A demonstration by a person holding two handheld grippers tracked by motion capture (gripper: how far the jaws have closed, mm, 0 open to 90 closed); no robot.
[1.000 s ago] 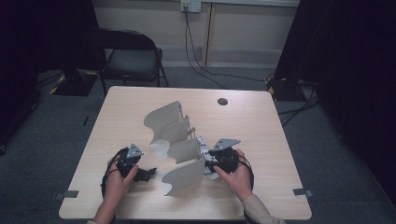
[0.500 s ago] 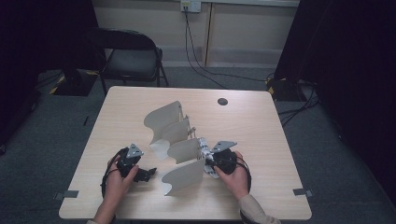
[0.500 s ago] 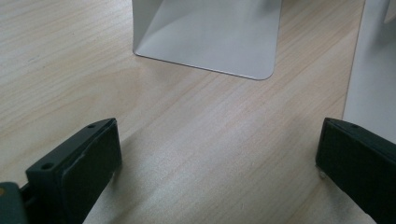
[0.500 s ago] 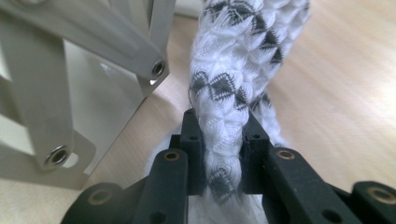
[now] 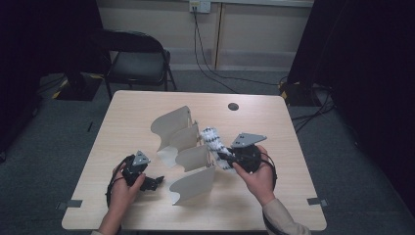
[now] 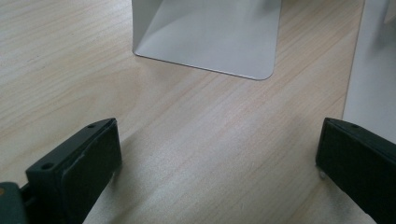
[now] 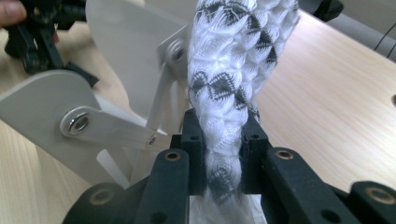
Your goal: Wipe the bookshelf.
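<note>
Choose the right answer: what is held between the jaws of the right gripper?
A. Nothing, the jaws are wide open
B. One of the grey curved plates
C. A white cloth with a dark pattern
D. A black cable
C. In the right gripper view, the right gripper has both jaws pressed against the white cloth, whose knit shows dark triangles, beside the grey plates.

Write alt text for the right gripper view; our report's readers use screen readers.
The right gripper has its two black jaws shut on a bunched white cloth with a black zigzag pattern, which rises from between them. Left of it stands a rack of curved grey metal plates riveted together, on a pale wooden table, with the left gripper beyond.
</note>
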